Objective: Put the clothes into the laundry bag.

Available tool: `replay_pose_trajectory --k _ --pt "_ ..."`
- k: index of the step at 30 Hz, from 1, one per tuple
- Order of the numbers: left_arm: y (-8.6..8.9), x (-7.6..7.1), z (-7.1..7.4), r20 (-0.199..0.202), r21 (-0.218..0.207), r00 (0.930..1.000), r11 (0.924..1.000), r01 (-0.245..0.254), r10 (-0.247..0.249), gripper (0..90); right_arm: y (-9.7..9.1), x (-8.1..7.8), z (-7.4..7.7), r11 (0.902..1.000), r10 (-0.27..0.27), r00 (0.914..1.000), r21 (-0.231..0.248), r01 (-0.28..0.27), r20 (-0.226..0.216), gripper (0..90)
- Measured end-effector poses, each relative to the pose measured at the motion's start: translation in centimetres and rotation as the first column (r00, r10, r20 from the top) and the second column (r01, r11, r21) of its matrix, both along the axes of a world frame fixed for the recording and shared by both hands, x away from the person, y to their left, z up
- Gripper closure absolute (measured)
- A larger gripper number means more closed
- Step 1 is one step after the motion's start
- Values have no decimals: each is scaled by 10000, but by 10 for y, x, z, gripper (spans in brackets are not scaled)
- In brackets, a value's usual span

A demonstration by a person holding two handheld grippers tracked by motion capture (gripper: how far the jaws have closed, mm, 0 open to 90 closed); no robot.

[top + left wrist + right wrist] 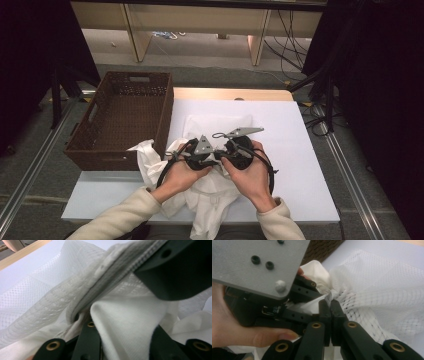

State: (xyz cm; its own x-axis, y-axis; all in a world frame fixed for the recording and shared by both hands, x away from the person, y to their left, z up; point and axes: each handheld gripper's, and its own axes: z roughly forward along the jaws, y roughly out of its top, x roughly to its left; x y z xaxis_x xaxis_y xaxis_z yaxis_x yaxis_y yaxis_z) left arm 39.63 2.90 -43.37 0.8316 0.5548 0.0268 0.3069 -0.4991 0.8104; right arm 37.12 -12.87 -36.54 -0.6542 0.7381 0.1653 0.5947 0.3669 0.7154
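The white mesh bag (pixel 220 125) lies on the white table mat (pixel 300 165), just right of the brown wicker basket (pixel 120 120), with a white cloth garment (pixel 210 205) bunched against its near edge and trailing toward the person. The right gripper (pixel 330 305) has its jaws pressed together on a pinch of the bag's mesh. The left gripper (pixel 125 325), just right of the basket's near corner and touching the right one, has white garment fabric clamped between its jaws beside the bag's zipper edge (pixel 117 272).

Brown wicker basket (pixel 100 145) at table's left edge, white table (pixel 300 165) surface, cables (pixel 290 45) on floor behind, wooden legs (pixel 137 37).
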Motion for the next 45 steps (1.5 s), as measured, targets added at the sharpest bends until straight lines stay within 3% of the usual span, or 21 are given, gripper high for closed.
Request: replay_pose_trajectory --k 1,2,4,7,8,11,12,15,17,20,21,24,29,31,32,33,35,38,41,43,45 --pt "-1 -1 0 -116 -118 9999 9999 42 -43 727 0 -1 0 9999 -94 9997 -81 92 -240 900" --pt "0 -2 2 -42 6 9997 9997 246 -246 680 0 0 0 9999 -41 10000 -168 40 -67 900" --pt "4 -7 7 -82 84 9982 9982 586 -586 489 -2 1 -1 9997 -262 9995 -4 262 -177 900" --pt "15 -18 17 166 70 9984 9985 536 -537 368 -5 3 -1 9993 -367 9992 -104 366 -131 900" --pt "22 -20 21 445 272 9980 9987 428 -440 324 -4 2 -1 9987 -517 9986 31 517 -88 900" --pt "33 -26 26 -110 16 9984 9985 554 -554 270 -4 2 -1 9988 -475 9987 79 477 -171 900" --pt "35 -28 26 -238 -255 9985 9985 495 -501 256 -4 2 0 9989 -442 9990 -161 442 25 900" --pt "44 -24 26 -280 -95 9974 9977 664 -667 206 -4 2 1 9992 -389 9992 -64 389 -75 900" --pt "47 -18 24 -254 66 9986 9989 460 -458 176 -3 2 0 9992 -394 9992 18 394 25 900" --pt "42 -7 14 -566 126 9971 9985 525 -517 150 -1 0 0 9995 -307 9995 -97 307 12 900" --pt "40 -3 11 -635 166 9970 9988 450 -439 145 0 1 -2 9994 -340 9992 21 340 229 900" --pt "35 6 6 -703 280 9966 9986 441 -421 127 0 0 -1 9994 -301 9995 -158 301 -13 900" --pt "28 16 2 -501 550 9957 9952 808 -781 157 2 1 -4 9996 -209 9997 -201 212 133 900" --pt "25 18 0 -508 602 9946 9938 931 -901 219 3 -1 -3 9999 -132 9997 -90 130 -193 900" --pt "26 20 1 -446 1049 9917 9866 1248 -1207 249 5 -1 -5 9997 -252 9997 -48 252 25 900" --pt "24 20 0 -435 1055 9912 9860 1293 -1253 275 4 -1 -4 9998 -143 9999 -136 141 -78 900" --pt "21 21 -1 -500 1144 9903 9843 1343 -1293 358 5 0 -4 9999 -72 9999 -129 70 -154 900" --pt "16 20 -3 -639 787 9941 9926 927 -878 512 4 -1 -4 9998 -116 9999 -134 115 -56 900" --pt "19 20 1 -786 1320 9911 9843 1171 -1073 651 2 -1 -2 9998 -158 9998 -150 157 -84 900" --pt "22 16 3 -855 1044 9930 9904 909 -821 693 1 -1 -1 9998 -205 9996 -21 205 -172 900" --pt "26 10 8 -1072 220 9940 9994 250 -225 713 -1 -1 0 9996 -269 9995 -16 270 145 900"
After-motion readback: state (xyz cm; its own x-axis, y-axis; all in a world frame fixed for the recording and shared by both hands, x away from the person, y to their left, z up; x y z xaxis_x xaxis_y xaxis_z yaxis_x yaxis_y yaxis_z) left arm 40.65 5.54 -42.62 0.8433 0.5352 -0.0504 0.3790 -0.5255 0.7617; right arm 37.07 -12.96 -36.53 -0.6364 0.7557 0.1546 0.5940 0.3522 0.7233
